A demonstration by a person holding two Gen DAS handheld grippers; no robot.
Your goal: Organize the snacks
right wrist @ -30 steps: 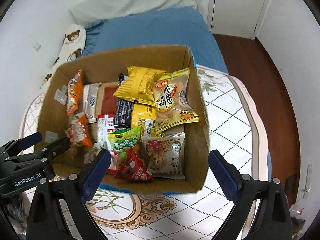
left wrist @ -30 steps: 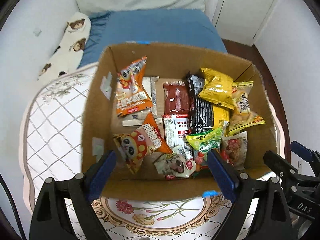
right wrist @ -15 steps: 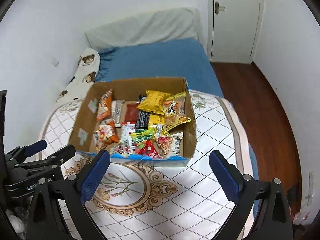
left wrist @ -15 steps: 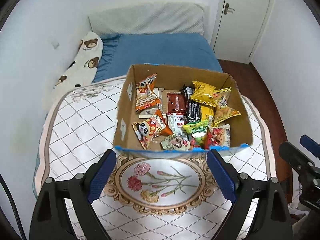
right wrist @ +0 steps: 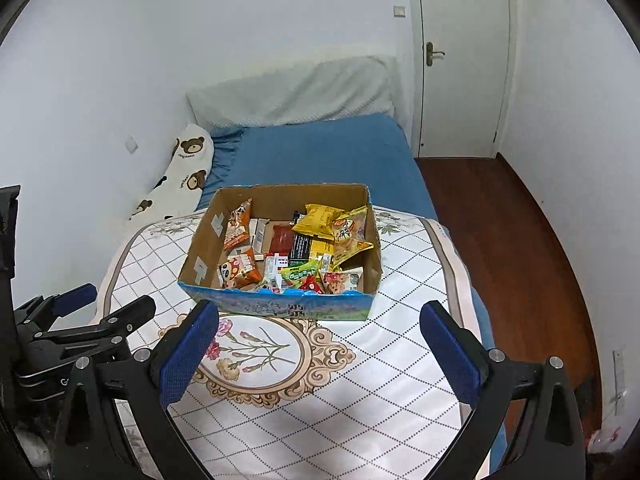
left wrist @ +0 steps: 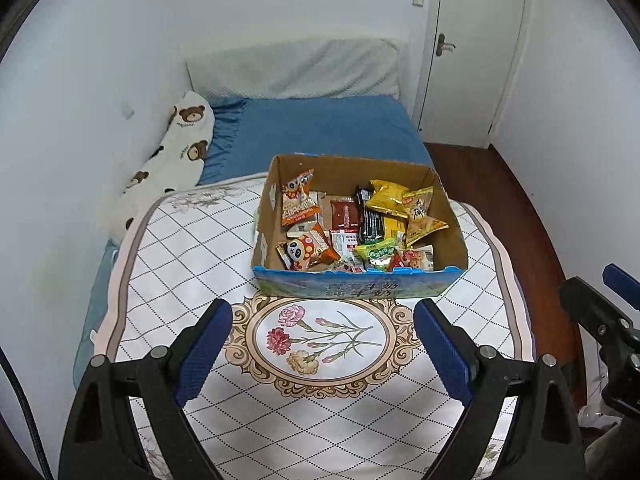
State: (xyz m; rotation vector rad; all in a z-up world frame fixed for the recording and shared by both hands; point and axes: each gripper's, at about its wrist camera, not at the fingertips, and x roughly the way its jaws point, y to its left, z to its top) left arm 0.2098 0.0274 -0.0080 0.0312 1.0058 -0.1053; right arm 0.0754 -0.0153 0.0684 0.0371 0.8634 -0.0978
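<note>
We have the snacks (left wrist: 356, 228) gathered in an open box (left wrist: 352, 286) on the quilted bed cover (left wrist: 192, 248), packets lying flat and overlapping so all can be seen. The box sits ahead of both grippers, apart from the fingers. Our left gripper (left wrist: 322, 346) and right gripper (right wrist: 318, 350) are spread wide, empty.

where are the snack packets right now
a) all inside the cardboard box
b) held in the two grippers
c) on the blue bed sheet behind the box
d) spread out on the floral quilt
a: the snack packets all lie inside the cardboard box, which sits on the floral quilt; the left gripper and the right gripper are both open with nothing between their fingers.
</note>
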